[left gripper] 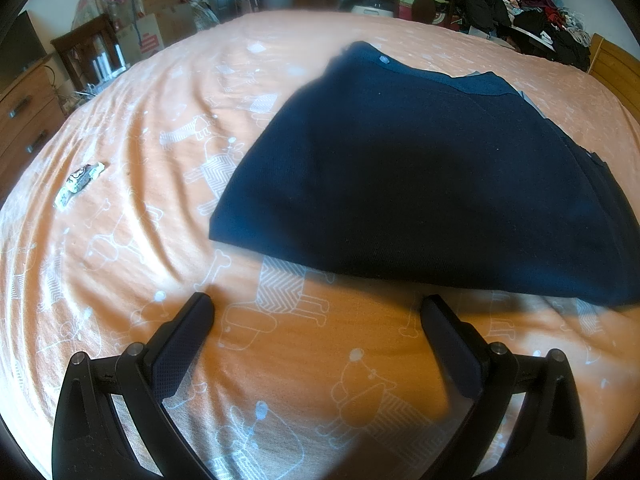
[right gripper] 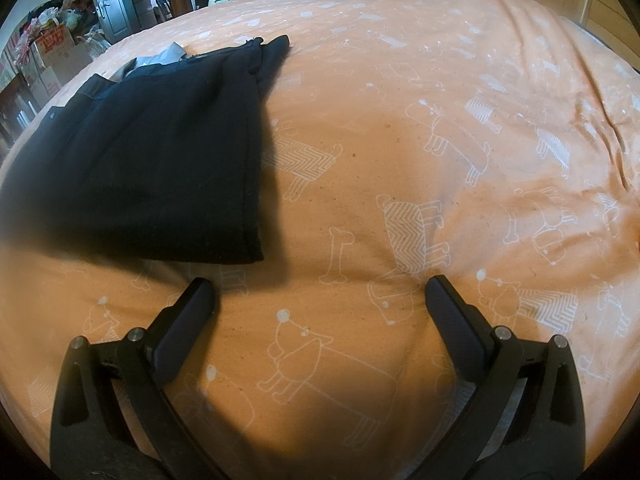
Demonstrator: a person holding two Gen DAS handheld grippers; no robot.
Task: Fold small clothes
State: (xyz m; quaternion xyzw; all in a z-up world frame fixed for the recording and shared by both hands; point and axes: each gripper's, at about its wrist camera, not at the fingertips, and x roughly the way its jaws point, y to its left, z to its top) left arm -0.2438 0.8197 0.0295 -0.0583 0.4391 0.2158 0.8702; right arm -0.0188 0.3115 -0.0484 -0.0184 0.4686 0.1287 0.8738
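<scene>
Left wrist view shows the navy garment (left gripper: pixel 420 184) lying folded flat on the bed (left gripper: pixel 132 128), both the left gripper (left gripper: pixel 316 308) and right gripper (right gripper: pixel 322 290) wide and empty, so either another fold or a fresh piece comes next.

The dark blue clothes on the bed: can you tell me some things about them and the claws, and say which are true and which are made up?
1. The dark blue garment lies folded on the orange bedsheet. True.
2. The left claw is pinching the garment. False: it is open, over bare sheet, holding nothing.
3. The right claw is open. True.
4. The sheet has flowers printed on it. False: it shows white dog and bone outlines.
5. A small wrapper lies on the sheet, apart from the garment. True.
</scene>
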